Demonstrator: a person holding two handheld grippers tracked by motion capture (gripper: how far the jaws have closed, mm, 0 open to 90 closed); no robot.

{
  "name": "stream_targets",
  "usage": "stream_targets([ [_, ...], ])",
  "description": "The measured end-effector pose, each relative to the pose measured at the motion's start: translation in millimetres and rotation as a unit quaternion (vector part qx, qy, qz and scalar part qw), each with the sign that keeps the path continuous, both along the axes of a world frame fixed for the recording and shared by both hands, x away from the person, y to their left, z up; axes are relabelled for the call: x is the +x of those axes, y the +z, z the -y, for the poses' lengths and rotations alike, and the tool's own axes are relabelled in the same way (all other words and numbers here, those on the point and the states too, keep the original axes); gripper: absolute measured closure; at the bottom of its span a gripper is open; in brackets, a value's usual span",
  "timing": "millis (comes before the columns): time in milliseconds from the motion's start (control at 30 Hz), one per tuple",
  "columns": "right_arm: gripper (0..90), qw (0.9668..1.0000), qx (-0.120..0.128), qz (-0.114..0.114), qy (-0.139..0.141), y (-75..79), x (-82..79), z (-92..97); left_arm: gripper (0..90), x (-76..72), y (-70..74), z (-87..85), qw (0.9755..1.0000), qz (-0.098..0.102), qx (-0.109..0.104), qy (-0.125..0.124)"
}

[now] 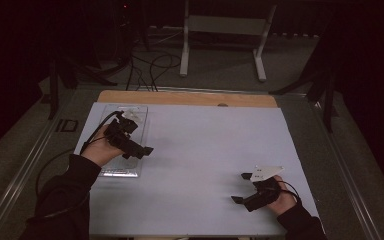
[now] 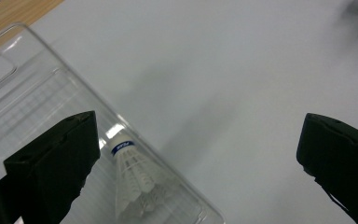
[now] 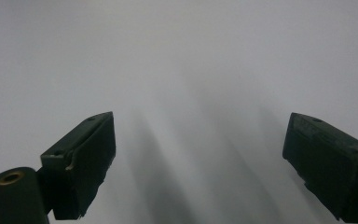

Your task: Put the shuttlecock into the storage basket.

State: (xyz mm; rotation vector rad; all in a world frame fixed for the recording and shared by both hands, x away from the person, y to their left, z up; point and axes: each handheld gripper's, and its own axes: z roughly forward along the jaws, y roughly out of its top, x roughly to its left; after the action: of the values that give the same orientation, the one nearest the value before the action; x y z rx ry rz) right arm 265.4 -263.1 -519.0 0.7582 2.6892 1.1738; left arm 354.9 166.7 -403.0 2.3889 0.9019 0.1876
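A clear plastic tray [image 1: 139, 111] lies on the left side of the white table sheet [image 1: 205, 150]. Inside it lies a white shuttlecock [image 2: 130, 179] with a blue band near its cork end. My left gripper [image 1: 137, 152] hangs open over the tray's right edge; in the left gripper view [image 2: 198, 154] its jaws stand wide apart, the shuttlecock just beside the left one. My right gripper [image 1: 241, 188] is open low over the bare sheet near the front right, jaws pointing left, and the right gripper view [image 3: 200, 154] has nothing between them.
The wooden table edge [image 1: 190, 97] shows beyond the sheet. Behind the table stand a white frame [image 1: 220, 35] and dark stands with cables on the floor [image 1: 150, 67].
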Motion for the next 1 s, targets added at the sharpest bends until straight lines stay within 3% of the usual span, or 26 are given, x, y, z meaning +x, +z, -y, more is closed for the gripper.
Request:
stream_targets([
  [100, 9.5, 1.0000, 0.001, -0.001, -0.001, 0.0, 0.1, 0.4, 0.2, 0.3, -0.5, 5.7, 0.9999, -0.003, -0.007, -0.007],
  [400, 9.4, 1.0000, 0.000, 0.000, -0.002, 0.1, -0.1, 1.2, 0.2, -1.0, -3.3, 21.7, 0.9997, 0.002, -0.001, -0.024],
  [533, 9.5, 1.0000, 0.001, 0.001, -0.001, 0.2, 0.0, 0.9, 0.2, -2.0, -3.7, 30.2, 0.9994, 0.015, -0.003, -0.031],
  [1000, 9.4, 1.0000, 0.000, 0.000, 0.000, -0.2, 0.0, 1.0, 0.2, -2.4, -7.1, 48.6, 0.9981, 0.014, -0.009, -0.060],
])
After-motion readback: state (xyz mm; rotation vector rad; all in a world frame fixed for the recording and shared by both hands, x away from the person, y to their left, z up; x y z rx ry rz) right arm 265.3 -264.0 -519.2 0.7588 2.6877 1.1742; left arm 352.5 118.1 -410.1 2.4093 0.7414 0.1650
